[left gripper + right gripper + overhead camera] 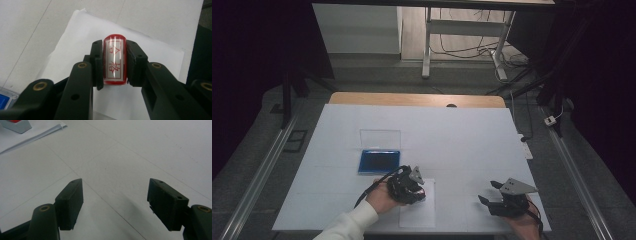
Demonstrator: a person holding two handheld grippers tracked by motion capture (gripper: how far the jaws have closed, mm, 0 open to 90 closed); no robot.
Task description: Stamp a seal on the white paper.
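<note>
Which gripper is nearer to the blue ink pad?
Left. The left gripper, shut on the red stamp, sits over the paper sheet just right of and below the blue ink pad. The right gripper, open, is far off to the pad's right.

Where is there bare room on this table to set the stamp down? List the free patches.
Free: the wide white cover right of the blue ink pad and beyond the open right gripper; also the strip left of the pad. Crowded: the near left, where the left gripper holds the stamp over the paper sheet, close to the pad.
</note>
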